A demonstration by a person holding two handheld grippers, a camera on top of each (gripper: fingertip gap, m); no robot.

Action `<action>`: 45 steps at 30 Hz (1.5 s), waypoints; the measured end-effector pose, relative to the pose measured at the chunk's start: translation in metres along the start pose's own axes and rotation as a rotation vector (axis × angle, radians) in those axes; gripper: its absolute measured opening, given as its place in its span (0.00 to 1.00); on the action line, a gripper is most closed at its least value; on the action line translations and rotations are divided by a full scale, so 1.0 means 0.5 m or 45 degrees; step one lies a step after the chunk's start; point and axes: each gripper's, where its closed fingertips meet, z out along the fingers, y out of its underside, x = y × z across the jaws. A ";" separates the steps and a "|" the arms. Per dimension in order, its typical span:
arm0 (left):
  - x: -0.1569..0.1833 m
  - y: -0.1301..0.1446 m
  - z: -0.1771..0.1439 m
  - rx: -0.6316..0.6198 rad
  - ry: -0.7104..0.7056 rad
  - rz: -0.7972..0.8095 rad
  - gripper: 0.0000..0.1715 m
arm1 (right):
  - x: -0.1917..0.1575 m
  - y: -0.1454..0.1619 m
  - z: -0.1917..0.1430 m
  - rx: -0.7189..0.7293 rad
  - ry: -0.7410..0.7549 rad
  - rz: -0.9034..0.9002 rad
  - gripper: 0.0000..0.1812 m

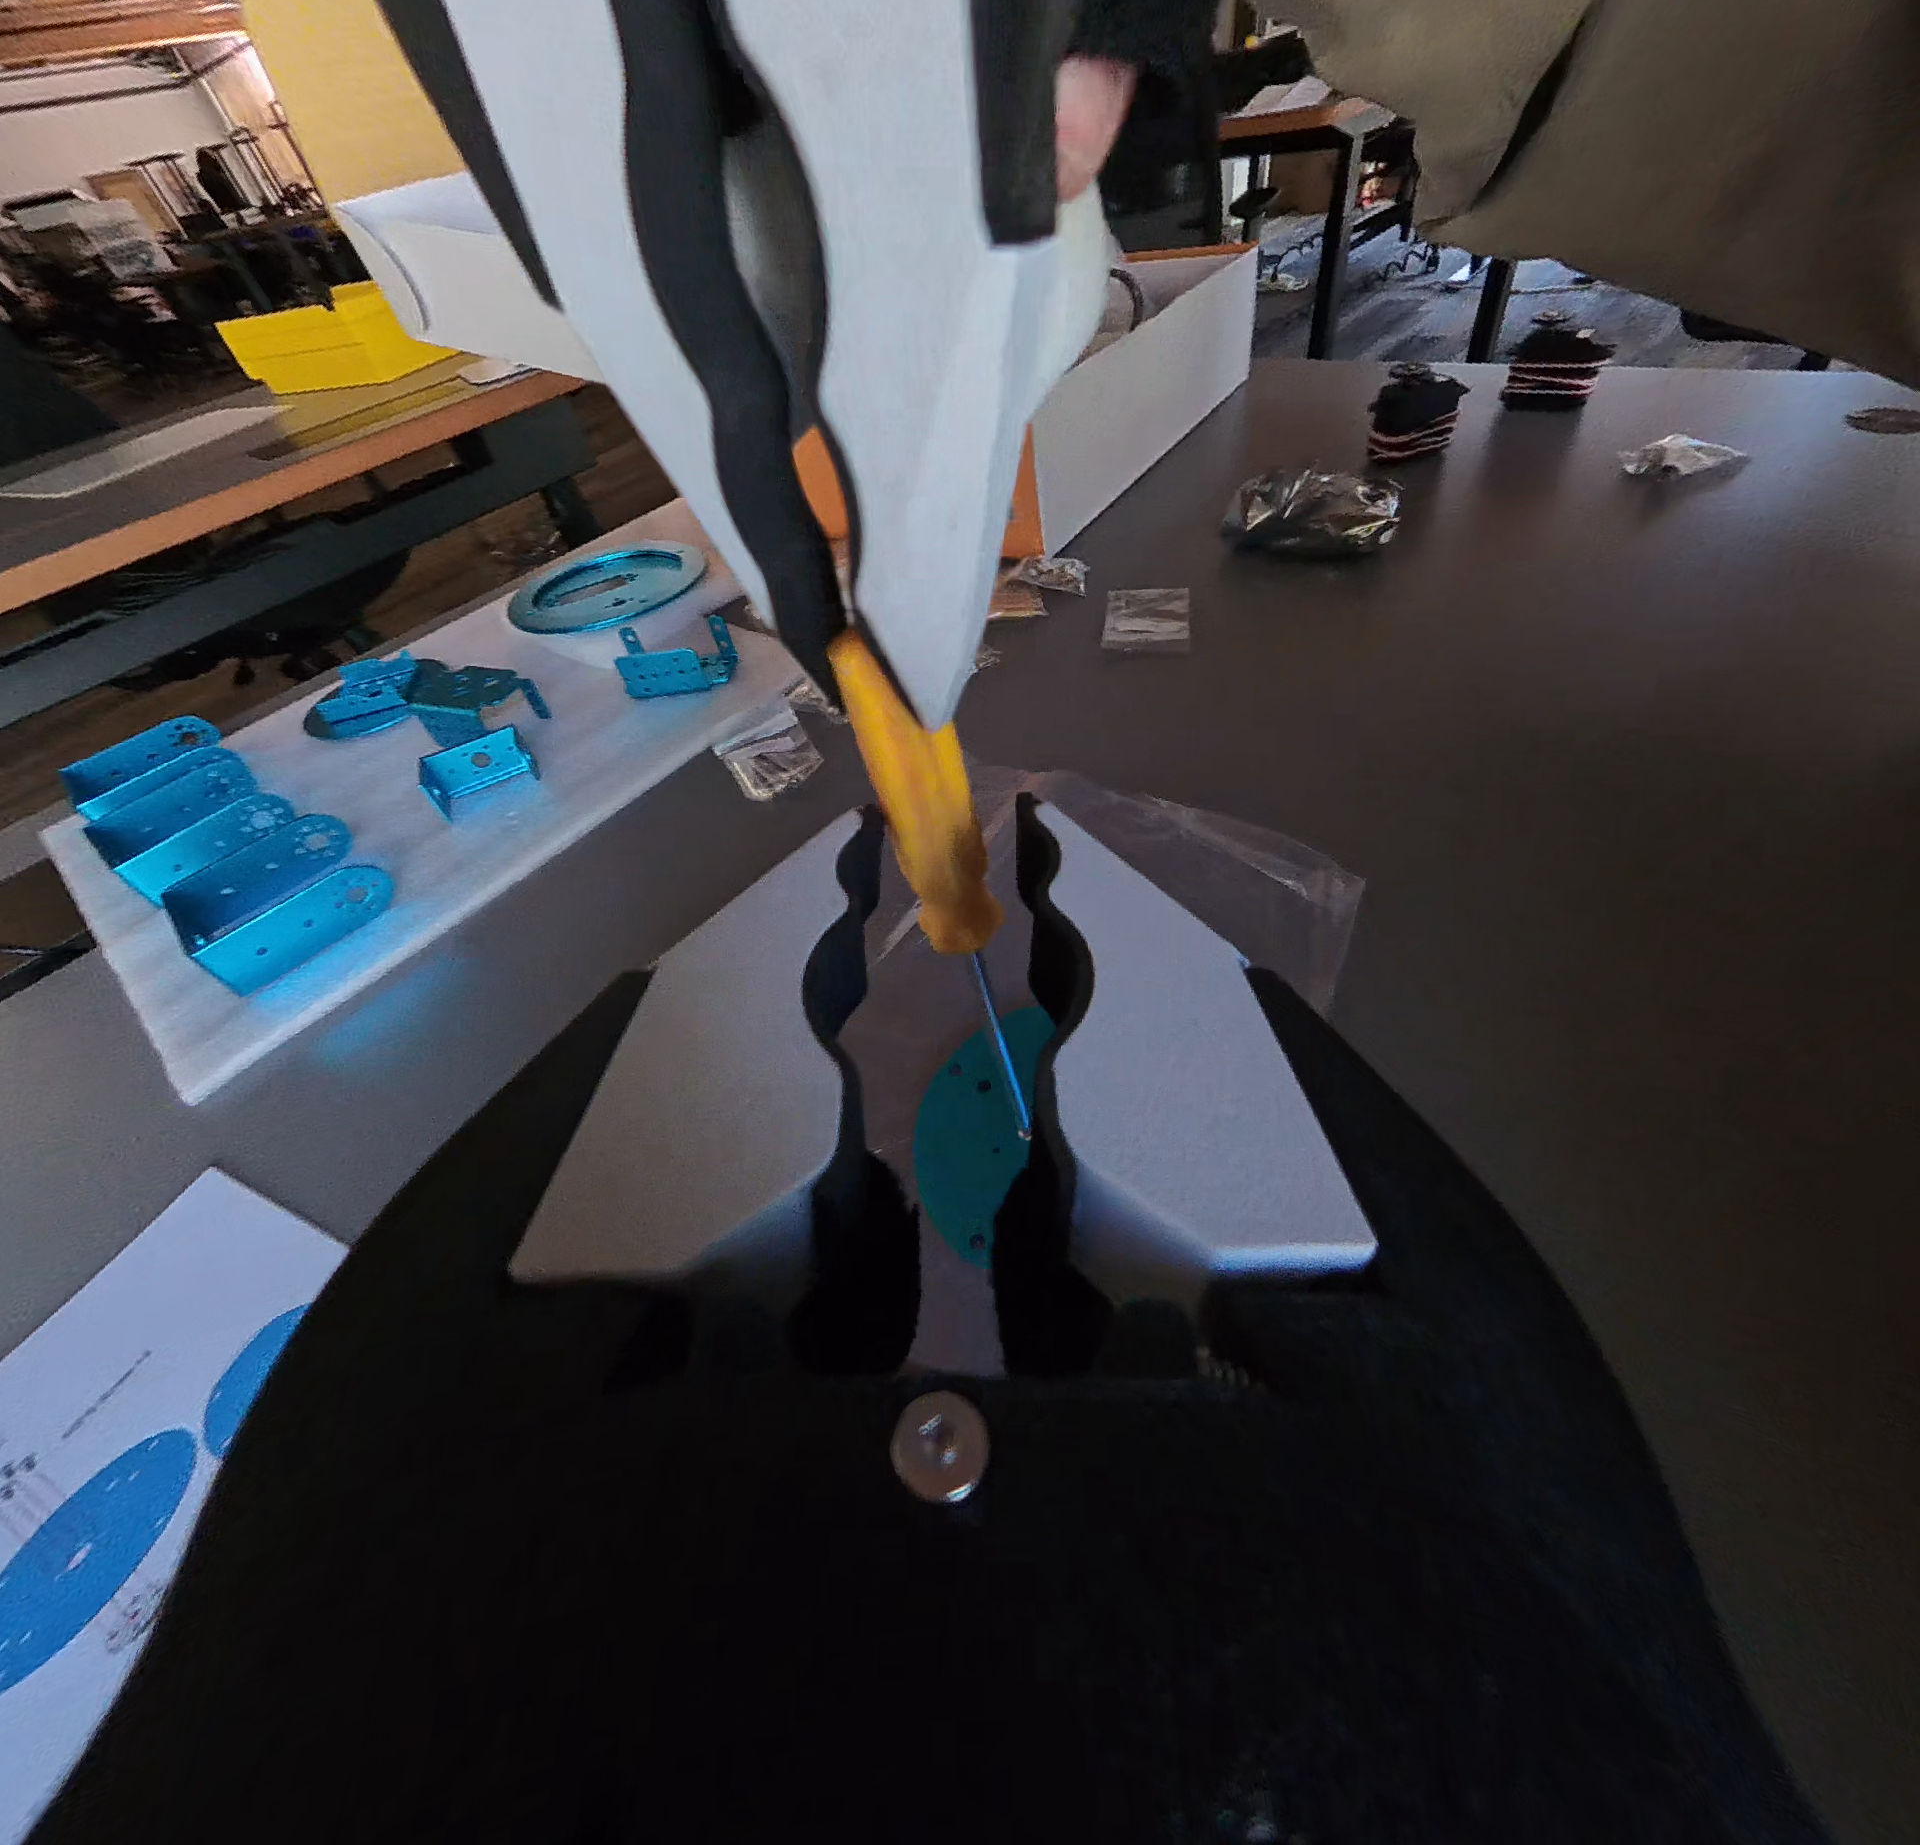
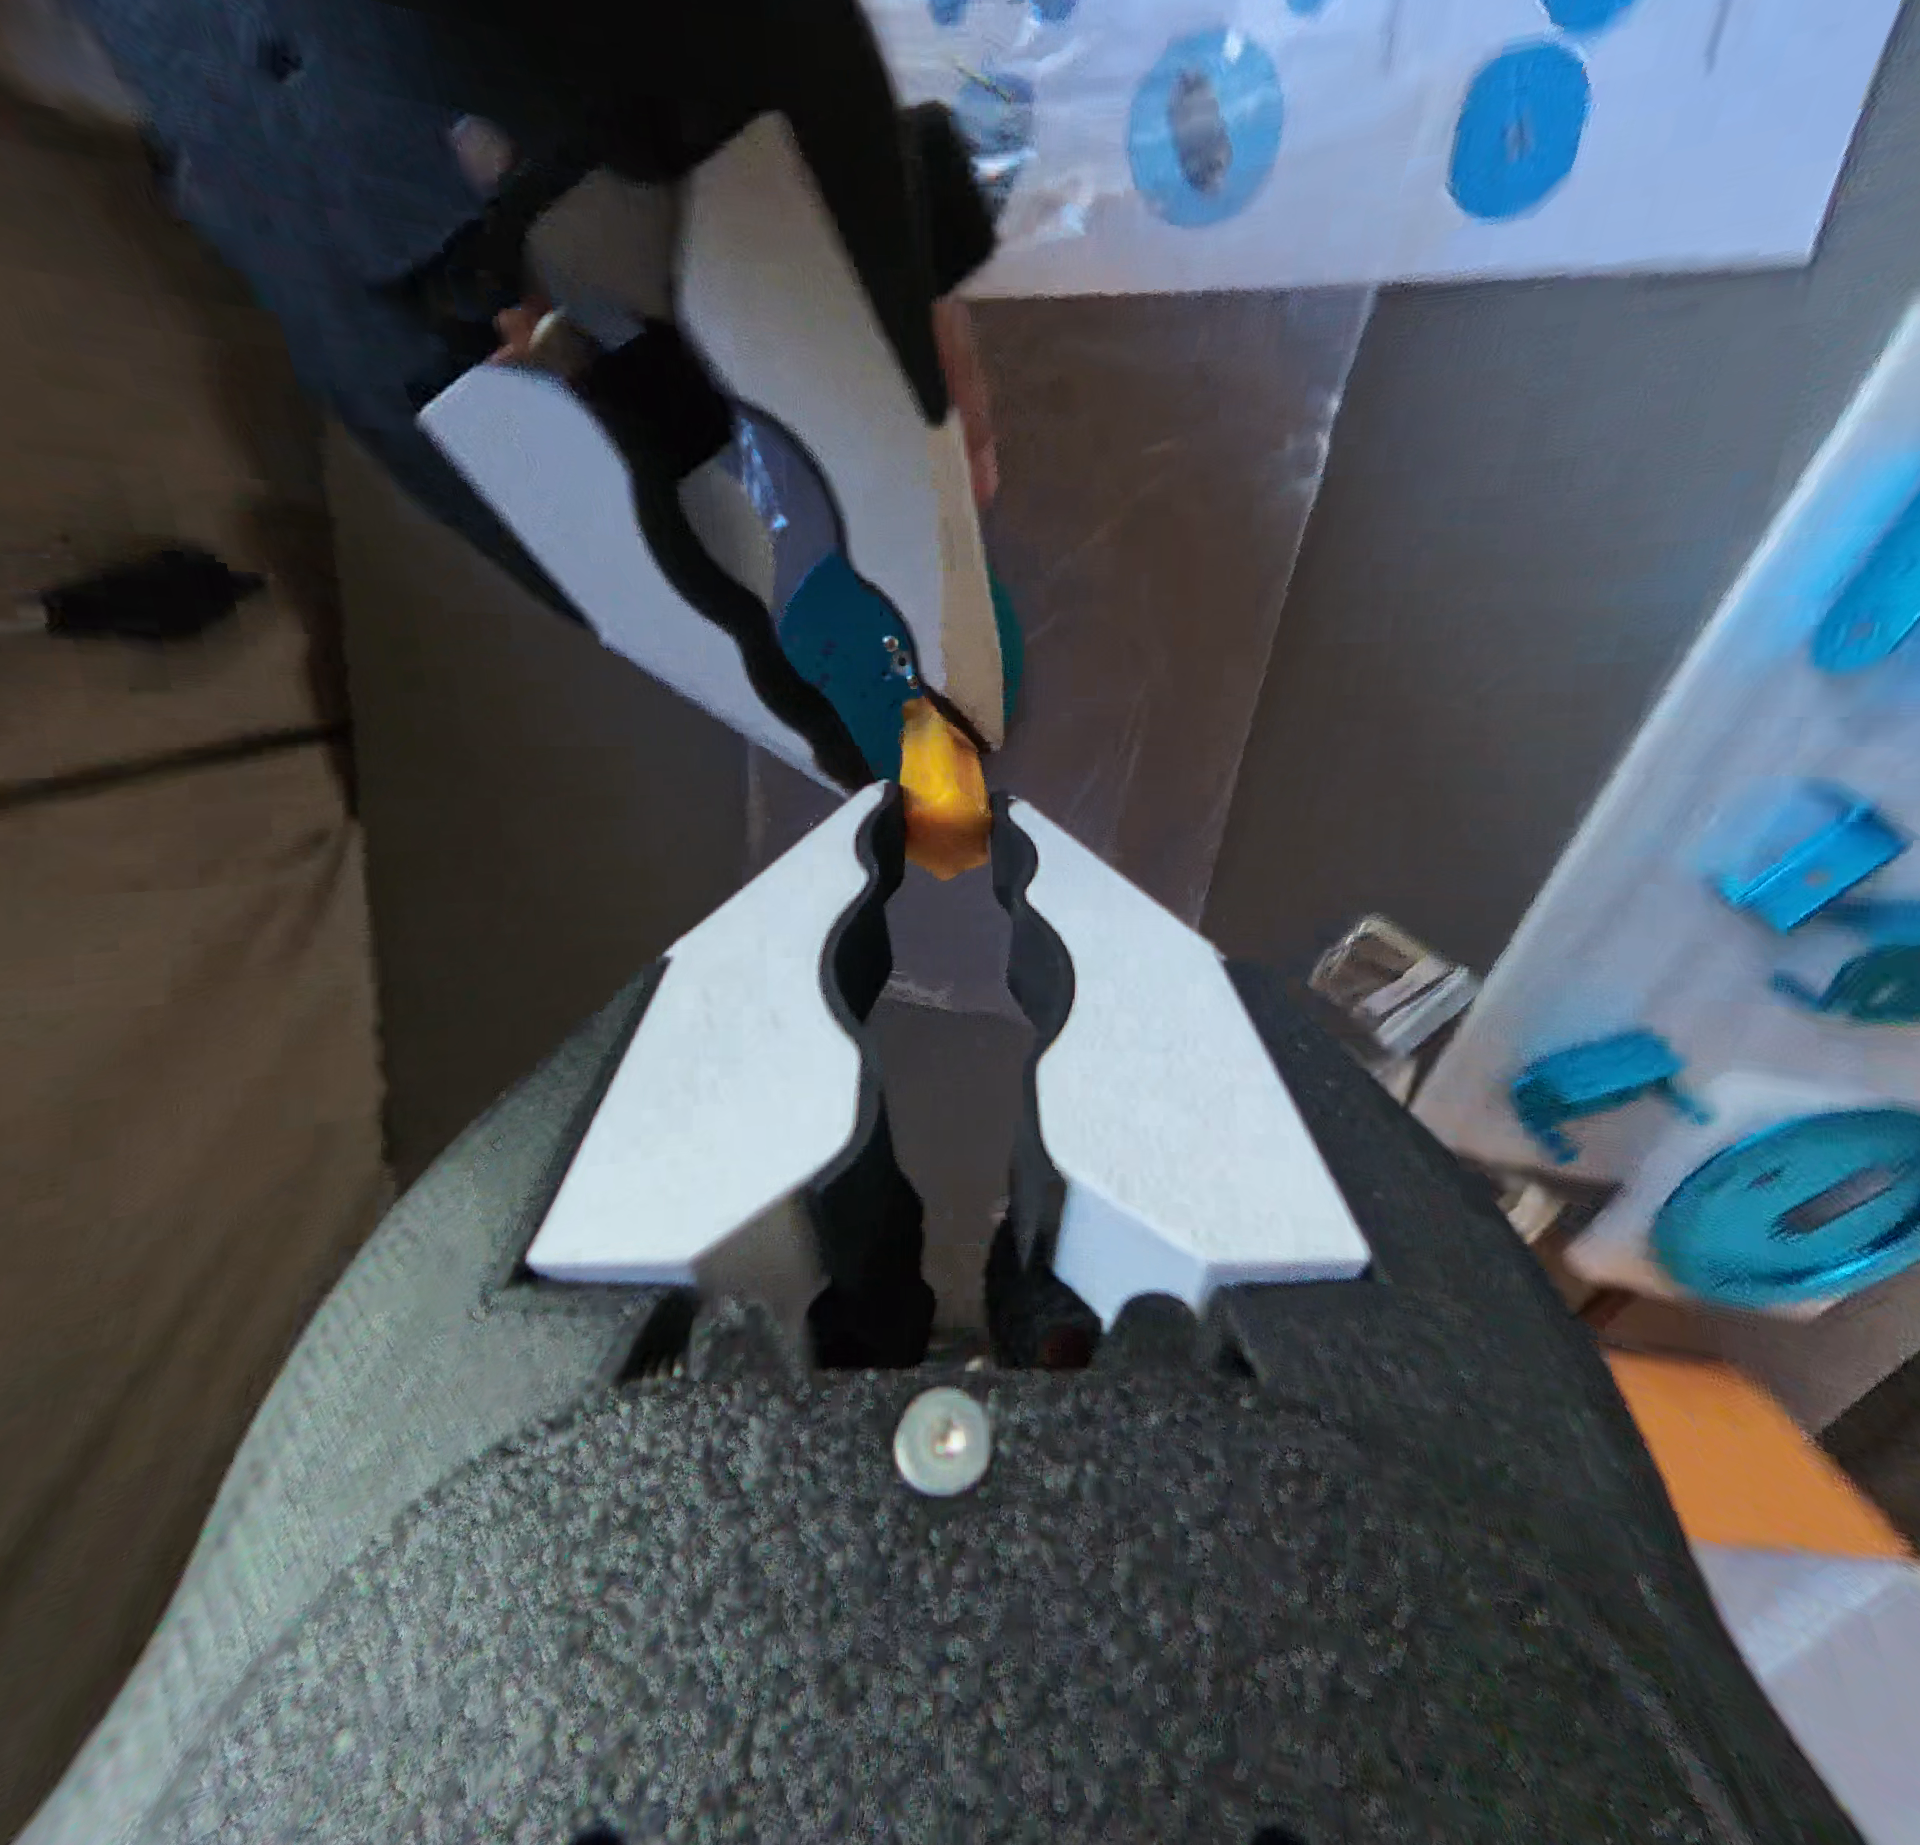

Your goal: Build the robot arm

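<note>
My left gripper (image 1: 945, 824) has its jaws close together around a teal round plate with small holes (image 1: 971, 1141), held over a grey table (image 1: 1455, 860). Part of the plate is hidden behind the right finger pad. My right gripper (image 2: 943, 808) is shut on the yellow handle of a small screwdriver (image 2: 940, 819). In the left wrist view it comes down from above (image 1: 873, 652), and the screwdriver (image 1: 914, 829) points its thin shaft down onto the plate near its right edge. The right wrist view shows the left gripper (image 2: 925, 746) and the plate (image 2: 831, 642) just beyond the handle.
A white board (image 1: 540, 819) at left carries several blue metal brackets (image 1: 249, 860) and a blue ring (image 1: 613, 590). Small screw bags (image 1: 769, 756), a clear plastic bag (image 1: 1195, 860), a black bag (image 1: 1309, 512), two black servos (image 1: 1413, 413) and a white box (image 1: 1153, 361) lie around. A printed sheet (image 1: 104, 1483) lies near left. My two grippers' fingertips are within a few centimetres of each other.
</note>
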 end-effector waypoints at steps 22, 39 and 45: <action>0.037 0.002 -0.001 0.021 0.708 -0.117 0.10 | -0.004 0.011 -0.021 0.224 0.126 -1.086 0.27; 0.037 0.000 -0.013 0.135 0.886 -0.122 0.10 | -0.029 0.005 0.007 0.106 -0.047 -1.134 0.09; 0.003 0.001 -0.019 0.103 0.454 -0.119 0.19 | -0.019 0.000 0.007 -0.027 -0.038 -0.657 0.09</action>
